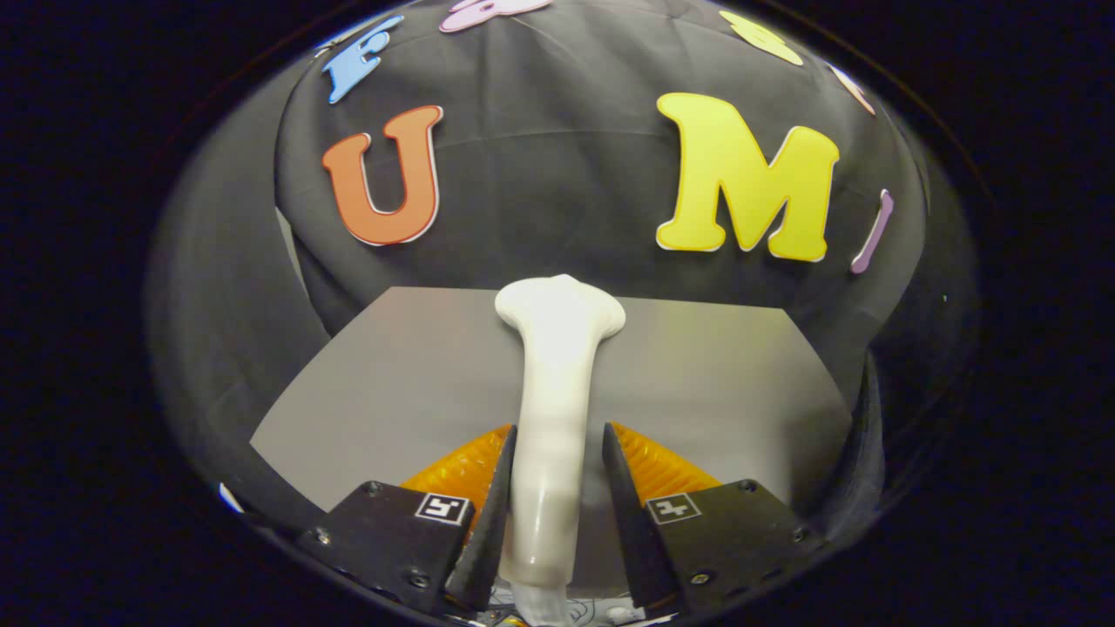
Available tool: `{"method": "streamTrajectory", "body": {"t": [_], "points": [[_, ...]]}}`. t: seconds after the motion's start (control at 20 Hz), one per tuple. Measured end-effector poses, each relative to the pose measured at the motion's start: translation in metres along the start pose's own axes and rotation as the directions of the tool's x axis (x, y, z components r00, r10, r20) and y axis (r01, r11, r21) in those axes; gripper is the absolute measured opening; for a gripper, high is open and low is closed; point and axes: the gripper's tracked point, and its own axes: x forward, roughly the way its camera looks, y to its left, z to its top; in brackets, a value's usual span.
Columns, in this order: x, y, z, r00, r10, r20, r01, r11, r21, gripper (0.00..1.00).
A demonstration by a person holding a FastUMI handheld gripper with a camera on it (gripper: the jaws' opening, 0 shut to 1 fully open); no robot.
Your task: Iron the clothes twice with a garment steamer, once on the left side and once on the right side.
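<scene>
The gripper [557, 444] is clenching the white garment steamer [555, 409] between both fingers, its head reaching ahead of them over the grey table [383, 374].

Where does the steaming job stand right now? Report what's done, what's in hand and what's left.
Done: the white garment steamer has been picked up; its handle runs between the fingers of the gripper, which look closed on it. In hand: its head points out over the grey table, toward the black cloth wall. Left: no garment is under the head, so both the left and right passes look undone.
</scene>
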Motion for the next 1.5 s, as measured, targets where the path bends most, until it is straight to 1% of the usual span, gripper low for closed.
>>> {"method": "streamTrajectory", "body": {"t": [0.1, 0.15, 0.25, 0.45, 0.55, 0.65, 0.85, 1.15, 1.35, 1.5], "points": [[0.003, 0.001, 0.003, 1.000, -0.004, 0.000, 0.004, 1.000, 0.001, 0.49], [0.003, 0.000, 0.003, 1.000, -0.009, 0.001, 0.009, 1.000, -0.003, 0.46], [0.002, 0.005, 0.001, 1.000, 0.010, -0.003, -0.010, 1.000, 0.001, 0.40], [-0.015, 0.007, -0.007, 0.997, 0.074, -0.001, -0.074, 0.997, 0.017, 0.36], [-0.032, 0.002, -0.008, 0.995, 0.091, 0.034, -0.092, 0.996, 0.012, 0.36], [-0.056, -0.002, -0.007, 0.990, 0.118, 0.074, -0.119, 0.993, 0.011, 0.35], [-0.120, -0.016, -0.002, 0.972, 0.162, 0.173, -0.167, 0.986, 0.015, 0.35], [-0.221, -0.045, -0.019, 0.939, 0.210, 0.273, -0.232, 0.971, 0.050, 0.35], [-0.289, -0.072, -0.030, 0.919, 0.202, 0.339, -0.239, 0.968, 0.071, 0.35], [-0.339, -0.093, -0.041, 0.905, 0.186, 0.382, -0.229, 0.971, 0.071, 0.35]]}}
